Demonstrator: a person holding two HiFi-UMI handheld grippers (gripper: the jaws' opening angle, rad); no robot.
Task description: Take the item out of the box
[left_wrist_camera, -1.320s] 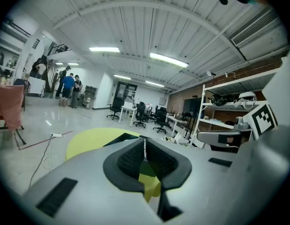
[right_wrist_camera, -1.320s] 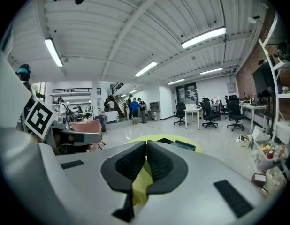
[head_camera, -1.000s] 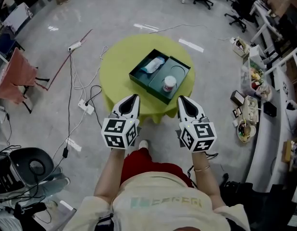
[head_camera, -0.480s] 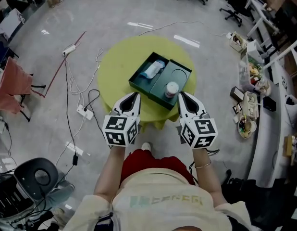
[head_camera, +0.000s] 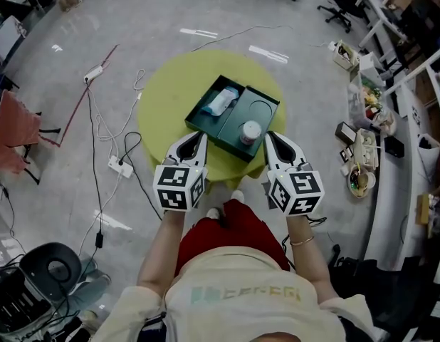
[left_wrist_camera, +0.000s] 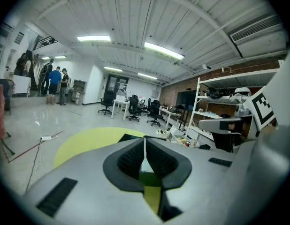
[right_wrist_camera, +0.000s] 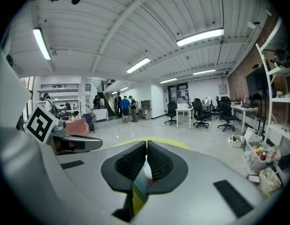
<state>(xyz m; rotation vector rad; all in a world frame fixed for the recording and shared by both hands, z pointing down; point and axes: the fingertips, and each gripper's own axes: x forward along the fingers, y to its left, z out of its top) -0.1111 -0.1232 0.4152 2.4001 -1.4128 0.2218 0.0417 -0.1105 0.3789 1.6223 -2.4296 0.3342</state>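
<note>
**A:** What's different from a second ago?

**B:** The person has stepped in. The table (head_camera: 166, 95) and the box (head_camera: 271, 110) on it sat further from the claws then. Now both tips reach the table's near edge, and in the head view the right claw (head_camera: 270, 136) shows just beside the box's near-right edge.

**A:** And the claws themselves?

**B:** No change. The left claw (head_camera: 200, 138) is pressed fully together with nothing in it. The right gripper view shows that one's pads meeting too, empty, with the white jar (right_wrist_camera: 147, 172) showing beyond them.

**A:** So where's the item?

**B:** In the box, untouched. The white jar stands in the half nearer the right claw, and a pale blue packet (head_camera: 223, 100) lies in the far half. I can't say which one is wanted, but the jar is the closer.

**A:** What does that mean for the task?

**B:** I'd judge the approach nearly over and the grasp not begun. The right claw would have to spread wide before dropping over the jar — closed as it is, it would only knock it.
</note>
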